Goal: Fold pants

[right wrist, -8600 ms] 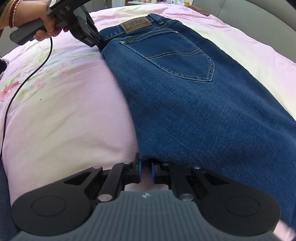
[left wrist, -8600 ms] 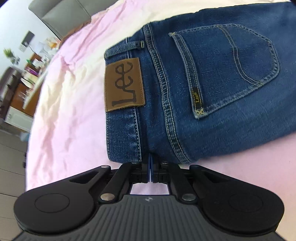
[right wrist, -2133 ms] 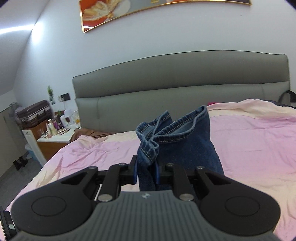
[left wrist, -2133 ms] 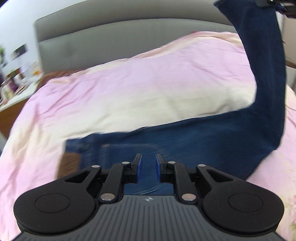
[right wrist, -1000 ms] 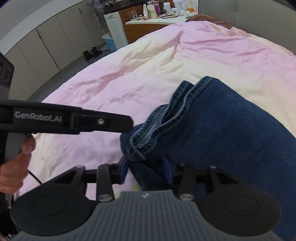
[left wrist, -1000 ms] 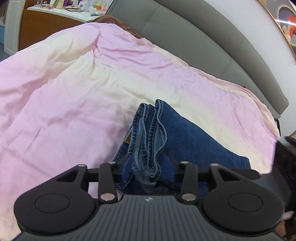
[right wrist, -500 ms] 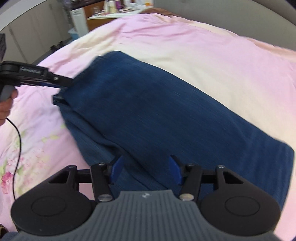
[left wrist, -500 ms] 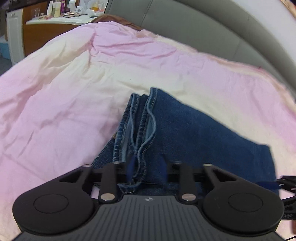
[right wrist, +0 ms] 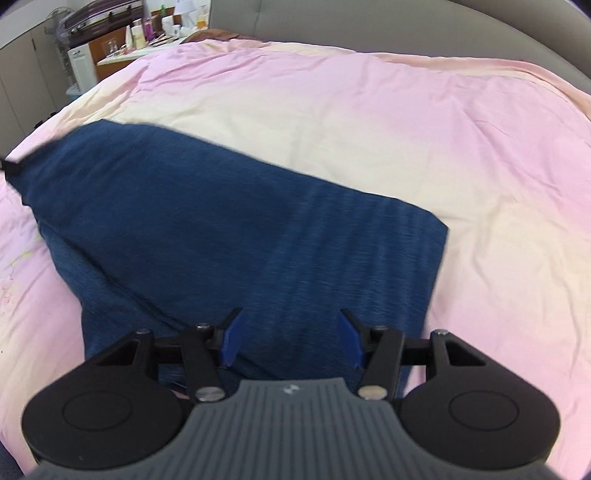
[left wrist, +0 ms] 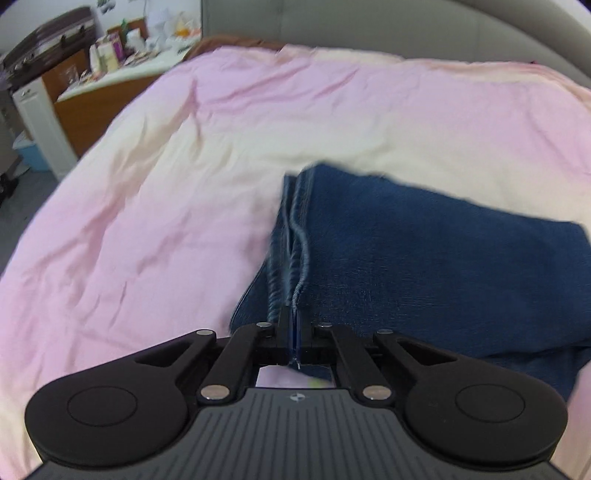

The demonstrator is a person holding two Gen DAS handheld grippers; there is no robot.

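The dark blue jeans (left wrist: 424, 254) lie folded over on the pink bed cover (left wrist: 147, 206). In the left wrist view my left gripper (left wrist: 293, 325) is shut on the stitched hem edge of the jeans, near their left side. In the right wrist view the jeans (right wrist: 221, 229) spread as a flat folded layer. My right gripper (right wrist: 290, 338) is wide open just above them, holding nothing. The left gripper's tip shows at the far left edge (right wrist: 9, 168) of the right wrist view, at the corner of the jeans.
A grey padded headboard (left wrist: 406, 33) runs along the back of the bed. A wooden bedside cabinet with bottles and clutter (left wrist: 107, 70) stands at the back left, also in the right wrist view (right wrist: 125, 40). Bed cover surrounds the jeans on all sides.
My left gripper has shut on the hem edge it was open around. My right gripper has opened wider and drawn back over the folded jeans.
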